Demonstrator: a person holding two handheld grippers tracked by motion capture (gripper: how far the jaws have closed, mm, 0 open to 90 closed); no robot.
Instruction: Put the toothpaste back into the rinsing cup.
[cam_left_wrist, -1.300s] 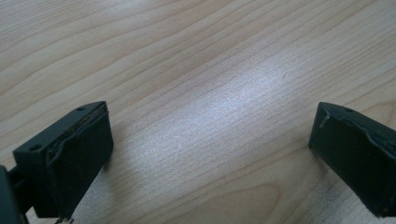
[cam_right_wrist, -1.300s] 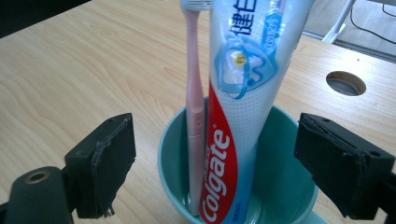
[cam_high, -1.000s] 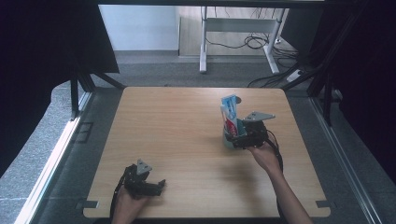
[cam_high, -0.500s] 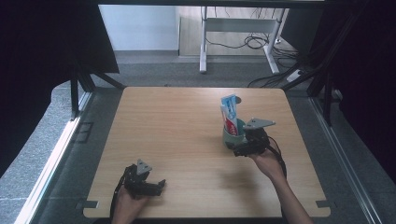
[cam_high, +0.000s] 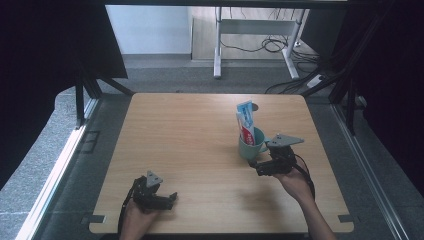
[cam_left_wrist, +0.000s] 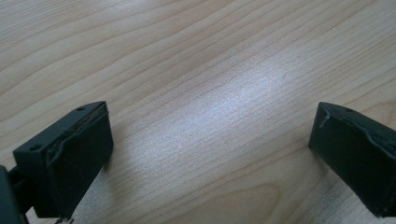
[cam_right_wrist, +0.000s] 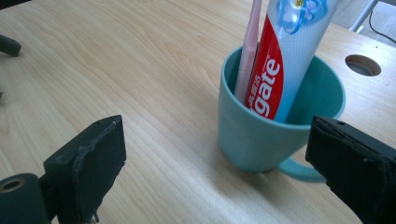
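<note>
A teal mug (cam_high: 251, 145) (cam_right_wrist: 275, 126) stands on the right half of the wooden table (cam_high: 190, 140). Upright in it are a red, white and blue toothpaste tube (cam_high: 245, 121) (cam_right_wrist: 285, 60) and a pink toothbrush (cam_right_wrist: 247, 51). My right gripper (cam_high: 256, 167) (cam_right_wrist: 224, 172) is open, just to the near right of the mug, its jaws wide apart with the mug ahead of them and nothing between. Near the front left edge, my left gripper (cam_high: 170, 199) (cam_left_wrist: 210, 158) rests open over bare wood (cam_left_wrist: 201, 93).
A round cable hole (cam_high: 253, 106) (cam_right_wrist: 362, 65) lies in the tabletop behind the mug. Dark frame posts stand at the table's left (cam_high: 80, 95) and right (cam_high: 350, 105). A desk leg (cam_high: 217, 45) and cables (cam_high: 270, 45) are on the floor beyond.
My right gripper has let go of the mug and drawn back toward the near edge, jaws now wide. The mug with tube stays put. The left gripper has not moved.
</note>
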